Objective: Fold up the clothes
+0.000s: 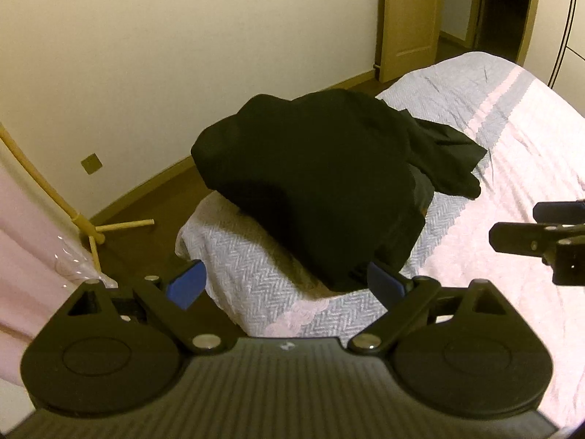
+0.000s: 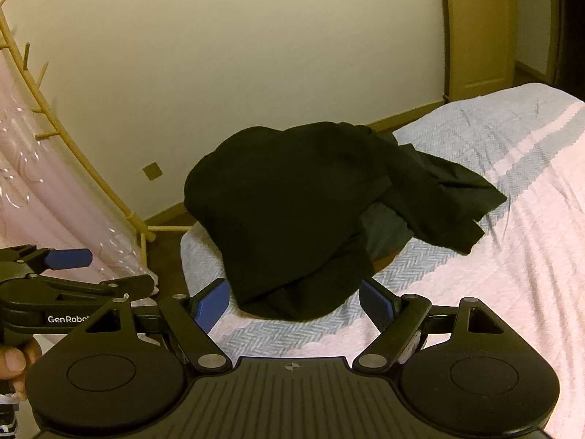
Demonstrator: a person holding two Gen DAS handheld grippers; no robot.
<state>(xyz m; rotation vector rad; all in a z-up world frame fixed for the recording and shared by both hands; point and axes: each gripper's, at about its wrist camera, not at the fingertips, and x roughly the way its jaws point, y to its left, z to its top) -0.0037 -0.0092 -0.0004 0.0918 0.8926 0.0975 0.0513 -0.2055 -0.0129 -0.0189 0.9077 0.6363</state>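
Cloth of the black garment [image 1: 310, 179], heaped mid-frame on the bed [image 1: 512, 139] corner, looks soft, limp and light, best pinched at its near hem; left tongs [image 1: 285, 287] and right tongs [image 2: 294, 301] gape wide, empty

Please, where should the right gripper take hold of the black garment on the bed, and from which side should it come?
Probably at the loose flap of the black garment, which spreads flat onto the bedspread on the right. Come from the right side, low, with the jaws open. The rest is a thick bunched heap with no clear edge.
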